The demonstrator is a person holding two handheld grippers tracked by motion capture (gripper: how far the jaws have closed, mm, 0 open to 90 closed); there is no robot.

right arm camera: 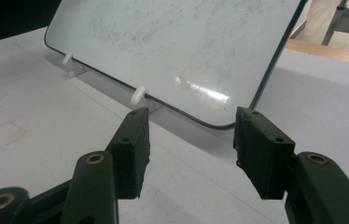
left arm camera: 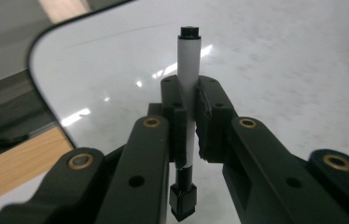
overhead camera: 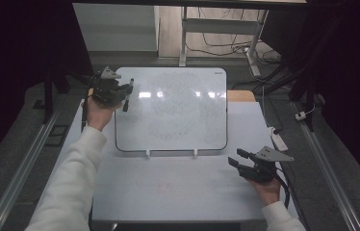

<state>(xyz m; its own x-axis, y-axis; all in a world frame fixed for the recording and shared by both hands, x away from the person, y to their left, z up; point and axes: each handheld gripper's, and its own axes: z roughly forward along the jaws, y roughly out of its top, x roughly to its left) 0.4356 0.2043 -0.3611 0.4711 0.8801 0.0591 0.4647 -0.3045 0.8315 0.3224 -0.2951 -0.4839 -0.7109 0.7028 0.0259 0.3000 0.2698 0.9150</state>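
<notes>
White marker [left arm camera: 189, 70] with black cap, black tongs [left arm camera: 189, 126], white black-rimmed whiteboard [overhead camera: 178, 103], pale grey table [overhead camera: 168, 187]

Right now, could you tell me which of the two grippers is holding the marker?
The left gripper, at the whiteboard's upper left corner, clamps the white marker between its jaws. The right gripper is open and empty above the table.

1. One whiteboard [overhead camera: 178, 113] lies on the desk [overhead camera: 168, 192], reaching toward the far edge.
2. One marker [left arm camera: 188, 93], white-barrelled with black ends, stands over the board's left edge.
3. Two white clips [overhead camera: 147, 154] sit along the board's near edge.
4. Two grippers are over the desk: the left gripper [overhead camera: 126, 94] by the far left corner, the right gripper [overhead camera: 238, 158] near the right edge.
5. Each gripper has two black fingers [right arm camera: 133, 149].
6. One white power strip [overhead camera: 279, 140] lies just off the desk's right edge.
</notes>
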